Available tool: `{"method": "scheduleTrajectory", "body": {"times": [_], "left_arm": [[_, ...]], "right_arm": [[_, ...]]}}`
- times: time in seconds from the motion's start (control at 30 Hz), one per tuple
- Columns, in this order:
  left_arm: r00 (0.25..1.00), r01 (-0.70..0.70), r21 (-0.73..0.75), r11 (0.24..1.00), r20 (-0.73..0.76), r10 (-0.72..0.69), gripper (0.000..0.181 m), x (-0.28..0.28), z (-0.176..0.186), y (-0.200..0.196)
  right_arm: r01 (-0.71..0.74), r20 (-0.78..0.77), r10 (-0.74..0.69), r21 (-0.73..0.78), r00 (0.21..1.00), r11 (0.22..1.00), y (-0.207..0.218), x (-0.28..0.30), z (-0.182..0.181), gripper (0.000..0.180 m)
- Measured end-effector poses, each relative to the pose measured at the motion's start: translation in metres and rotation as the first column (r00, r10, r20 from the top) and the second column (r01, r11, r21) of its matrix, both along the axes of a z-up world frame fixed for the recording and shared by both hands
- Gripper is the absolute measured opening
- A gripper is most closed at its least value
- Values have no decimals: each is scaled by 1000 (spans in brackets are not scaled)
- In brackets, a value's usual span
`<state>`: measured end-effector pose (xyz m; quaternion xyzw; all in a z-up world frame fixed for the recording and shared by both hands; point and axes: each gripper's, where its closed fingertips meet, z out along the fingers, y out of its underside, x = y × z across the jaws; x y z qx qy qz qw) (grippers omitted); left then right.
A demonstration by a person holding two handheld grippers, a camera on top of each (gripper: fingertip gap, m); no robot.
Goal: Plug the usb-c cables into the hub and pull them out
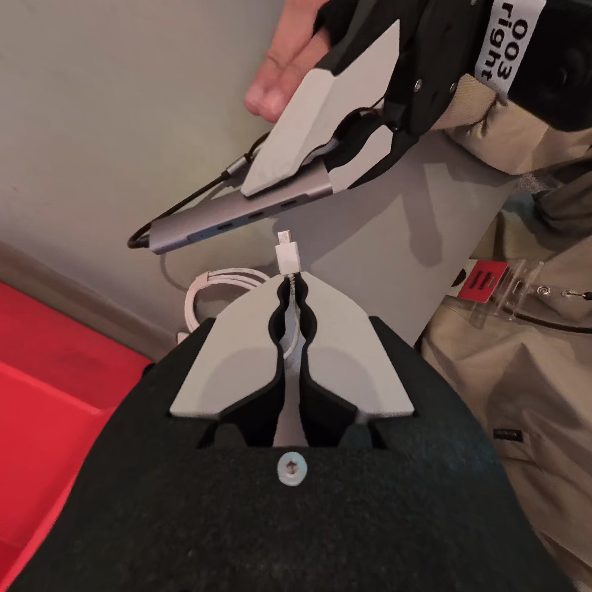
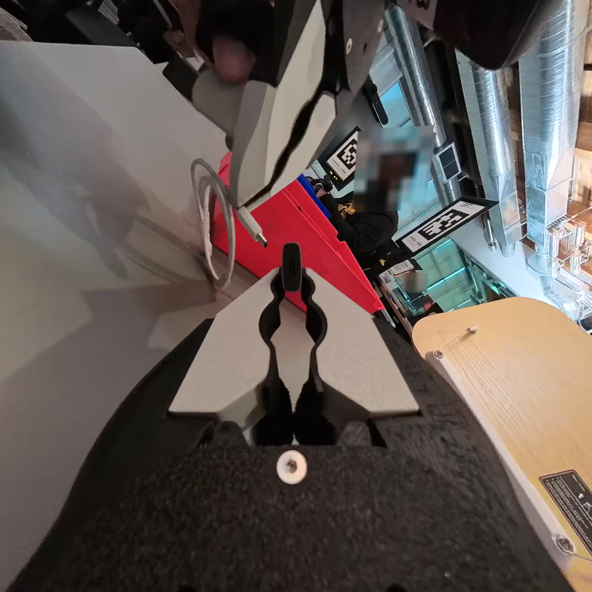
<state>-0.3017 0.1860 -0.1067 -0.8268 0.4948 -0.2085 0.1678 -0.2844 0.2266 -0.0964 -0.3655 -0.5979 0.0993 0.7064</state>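
Observation:
My left gripper (image 1: 291,278) is shut on a white USB-C cable just behind its plug (image 1: 287,253). The plug points up at the port side of a grey hub (image 1: 224,221) and stops a short gap below it. My right gripper (image 1: 288,189) is shut on the hub's right end and holds it tilted in the air. A black lead leaves the hub's left end. In the right wrist view the hub (image 2: 291,266) shows end-on between my right gripper's (image 2: 291,272) jaws. There the left gripper (image 2: 238,205) comes in from above with the plug (image 2: 253,226) close to the hub. The rest of the white cable (image 2: 214,224) hangs in a coil.
A red bin (image 1: 48,384) stands at the left beside a white table (image 1: 368,256); it also shows in the right wrist view (image 2: 288,224). A person in a beige jacket (image 1: 512,352) is close on the right. A pale wooden panel (image 2: 512,384) is at the lower right. My right fingertips sit around 5 cm from my left ones. My right gripper's tips are some 35 cm from the pale wooden panel (image 2: 512,384).

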Motion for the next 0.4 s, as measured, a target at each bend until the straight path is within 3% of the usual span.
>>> {"method": "scheduleTrajectory", "body": {"times": [0.4], "left_arm": [[997,50,-56,997,-64,-54,3,-3,-4,-3]], "right_arm": [[-1,122,-18,148,992,989,-8,-12,-17,9]]}}
